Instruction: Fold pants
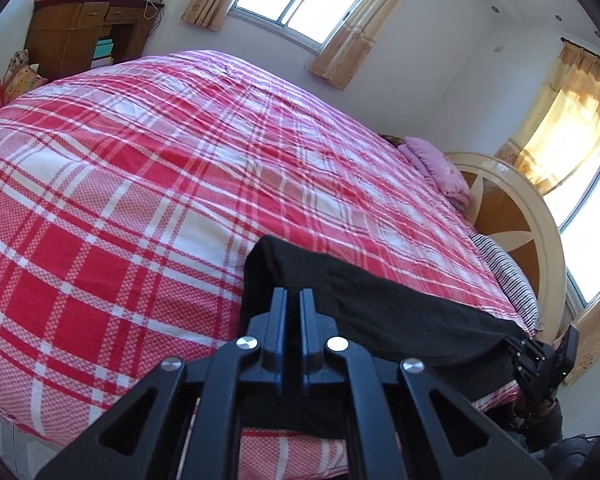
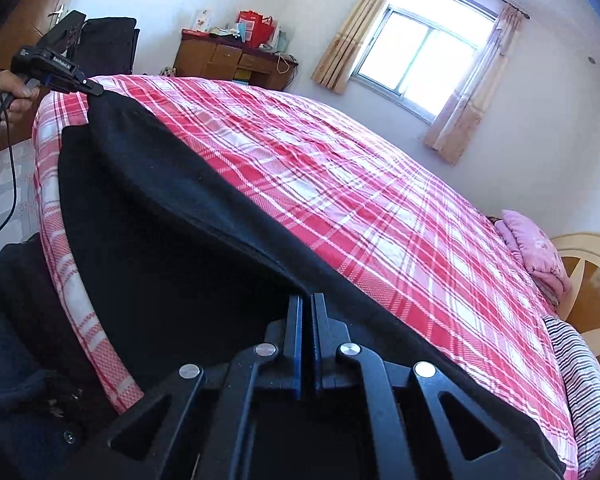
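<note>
- A pair of black pants (image 2: 172, 240) hangs stretched between two hand-held claws over the near edge of a bed (image 1: 140, 168) covered in a red, pink and white plaid spread.
- The left claw (image 1: 293, 300) is clenched on one end of the pants' top edge; in its own view the dark cloth bunches up around and beyond the blue-lined fingertips (image 1: 279, 312), rising in a rounded fold just ahead of them.
- The right claw (image 2: 307, 304) is likewise clamped tight on the other end of that edge, its two fingers pressed together with the fabric's hem pinched between them.
- Seen from the right wrist, the pants form a broad, matte black sheet: the upper edge runs taut in a long diagonal line from the right claw up to the left claw at far left, while the rest drapes down over the bed's side, hiding the plaid beneath.
- The fabric looks soft and slightly fuzzy, with a thicker band along the stretched edge; no pockets or fastenings can be made out.
- A person's hand (image 2: 8, 92) grips the left claw's handle, a cable trailing down from it.
- From the left wrist, the right claw (image 1: 516, 346) appears at the bed's far corner, holding the black cloth's end.
- A pink folded blanket (image 2: 534, 250) and a striped pillow (image 2: 584, 372) lie by the cream-and-wood headboard (image 1: 532, 248); a wooden desk (image 2: 232, 60) stands against the far wall beside curtained windows (image 2: 424, 56).
</note>
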Action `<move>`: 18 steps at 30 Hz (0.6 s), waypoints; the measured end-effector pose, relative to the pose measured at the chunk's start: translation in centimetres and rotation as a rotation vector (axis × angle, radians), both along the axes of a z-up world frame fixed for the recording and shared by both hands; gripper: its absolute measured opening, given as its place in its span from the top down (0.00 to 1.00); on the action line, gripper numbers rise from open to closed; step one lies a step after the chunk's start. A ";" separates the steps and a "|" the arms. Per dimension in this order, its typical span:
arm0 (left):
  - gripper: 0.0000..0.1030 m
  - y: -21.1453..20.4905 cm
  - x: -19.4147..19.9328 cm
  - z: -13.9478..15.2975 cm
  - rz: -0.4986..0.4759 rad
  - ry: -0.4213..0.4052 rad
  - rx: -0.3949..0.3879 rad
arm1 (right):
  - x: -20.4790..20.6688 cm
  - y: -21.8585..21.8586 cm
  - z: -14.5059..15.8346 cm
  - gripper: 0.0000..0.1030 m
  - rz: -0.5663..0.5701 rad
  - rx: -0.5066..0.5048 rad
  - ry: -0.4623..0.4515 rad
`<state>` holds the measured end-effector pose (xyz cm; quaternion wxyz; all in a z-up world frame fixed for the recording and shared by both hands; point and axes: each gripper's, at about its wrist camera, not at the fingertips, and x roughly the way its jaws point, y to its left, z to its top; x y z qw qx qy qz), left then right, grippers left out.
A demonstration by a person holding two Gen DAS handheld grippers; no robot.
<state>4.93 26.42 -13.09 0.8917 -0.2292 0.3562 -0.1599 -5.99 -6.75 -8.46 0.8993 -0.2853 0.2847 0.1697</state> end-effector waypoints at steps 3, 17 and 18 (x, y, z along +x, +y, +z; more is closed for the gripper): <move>0.94 0.0 -0.3 0.4 -0.009 0.003 0.006 | -0.6 0.0 0.2 0.97 0.016 0.008 0.007; 0.94 0.7 -1.2 -2.8 -0.021 0.116 0.003 | -4.1 0.7 -2.1 0.97 0.140 -0.028 0.120; 0.94 0.6 -1.5 -2.9 -0.022 0.117 0.003 | -4.2 0.7 -2.1 0.97 0.148 -0.023 0.127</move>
